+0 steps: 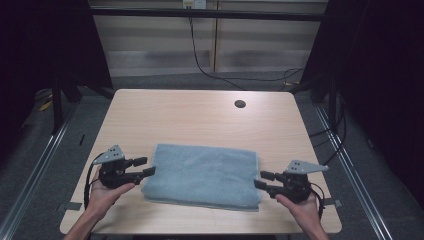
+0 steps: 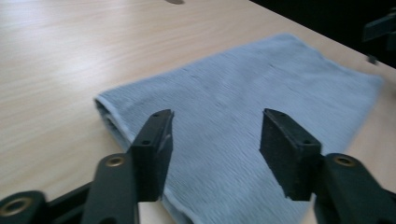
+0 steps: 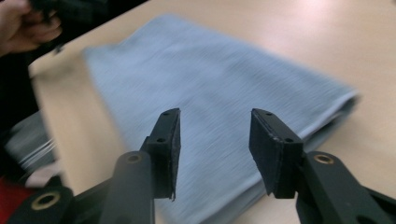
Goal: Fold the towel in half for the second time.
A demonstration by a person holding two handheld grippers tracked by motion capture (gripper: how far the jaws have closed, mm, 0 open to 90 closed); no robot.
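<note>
In the high view, a folded pale blue terry towel (image 1: 202, 176) lies flat at the near middle of the light wooden surface (image 1: 200, 117). The left hand-held gripper (image 1: 146, 167) sits just beside the towel's left edge, jaws apart and holding nothing. The right hand-held gripper (image 1: 261, 179) sits just beside the right edge, its jaws likewise spread and empty.

The left gripper view looks along two parted black jaws at the towel (image 2: 243, 107), whose stacked layers show at the near corner.

The right gripper view shows parted jaws above the towel (image 3: 210, 93), with folded edges visible at the right end.

This looks like the approach before a grasp. The next move likely calls for each hand-held gripper to lower to a towel edge and close on a layer.
</note>
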